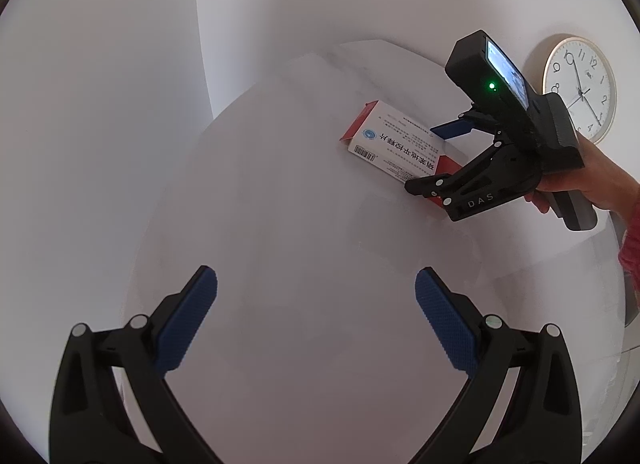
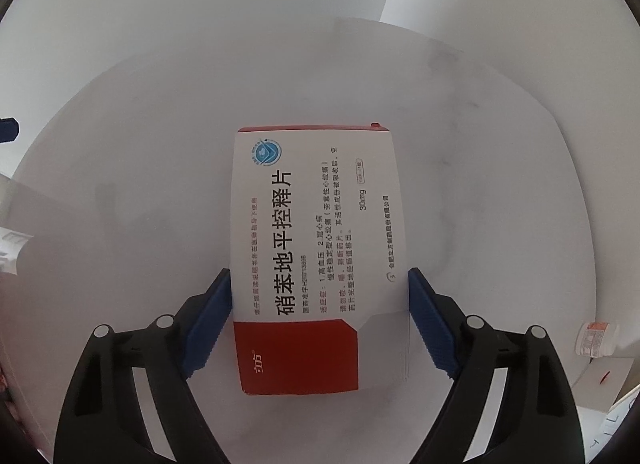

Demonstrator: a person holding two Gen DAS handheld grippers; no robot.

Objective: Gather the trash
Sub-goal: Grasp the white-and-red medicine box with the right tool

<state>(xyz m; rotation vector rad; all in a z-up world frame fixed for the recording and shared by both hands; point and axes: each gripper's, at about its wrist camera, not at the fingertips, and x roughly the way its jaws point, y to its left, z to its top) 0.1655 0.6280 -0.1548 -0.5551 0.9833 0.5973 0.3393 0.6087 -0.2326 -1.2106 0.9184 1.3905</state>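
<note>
A white and red medicine box [image 2: 316,248] with Chinese print lies on the white round table [image 2: 120,167]. My right gripper [image 2: 320,316] has its blue pads against both long sides of the box, shut on it. The left wrist view shows the same box [image 1: 394,143] at the table's far right with the right gripper [image 1: 428,159] around it, held by a hand. My left gripper [image 1: 316,312] is open and empty above the near part of the table [image 1: 280,203], well short of the box.
A wall clock [image 1: 580,87] hangs behind the right gripper. A small white bottle with an orange label [image 2: 594,338] lies at the right edge of the right wrist view. White walls stand behind the table.
</note>
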